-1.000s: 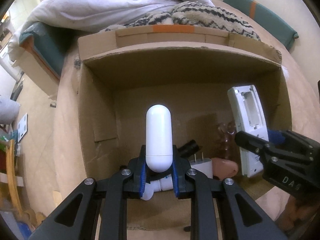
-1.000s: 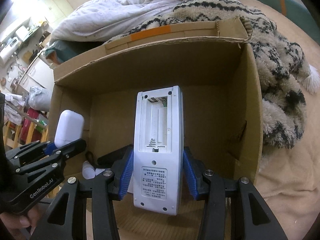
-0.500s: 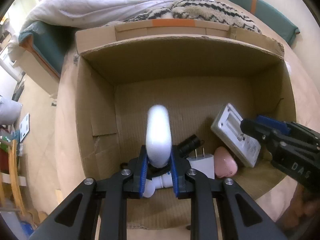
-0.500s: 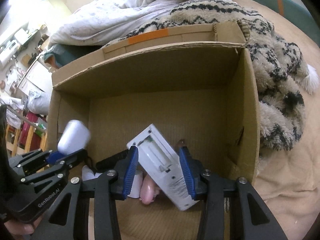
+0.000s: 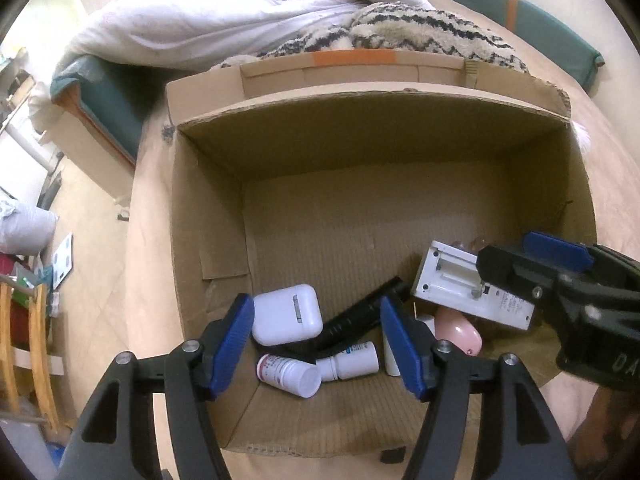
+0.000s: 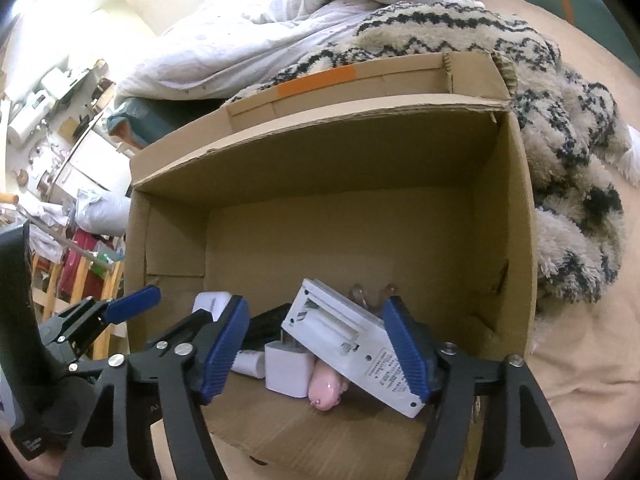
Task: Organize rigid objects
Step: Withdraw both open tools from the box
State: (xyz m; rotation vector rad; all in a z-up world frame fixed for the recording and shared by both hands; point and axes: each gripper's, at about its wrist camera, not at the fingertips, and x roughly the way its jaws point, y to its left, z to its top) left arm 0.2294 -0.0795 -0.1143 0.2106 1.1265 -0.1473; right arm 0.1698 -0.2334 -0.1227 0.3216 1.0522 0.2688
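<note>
The white earbud case lies on the cardboard box floor at seven o'clock, free between the left gripper whose jaws are opening. At five o'clock, the white remote leans on clutter; the right gripper is opening too. Finish spreading, then lift straight out.

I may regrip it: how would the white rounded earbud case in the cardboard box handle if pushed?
The white rounded earbud case looks smooth and glossy, so probably slippery. It lies propped on the black tube, so a nudge would likely slide or tip it off. It looks rigid.
</note>
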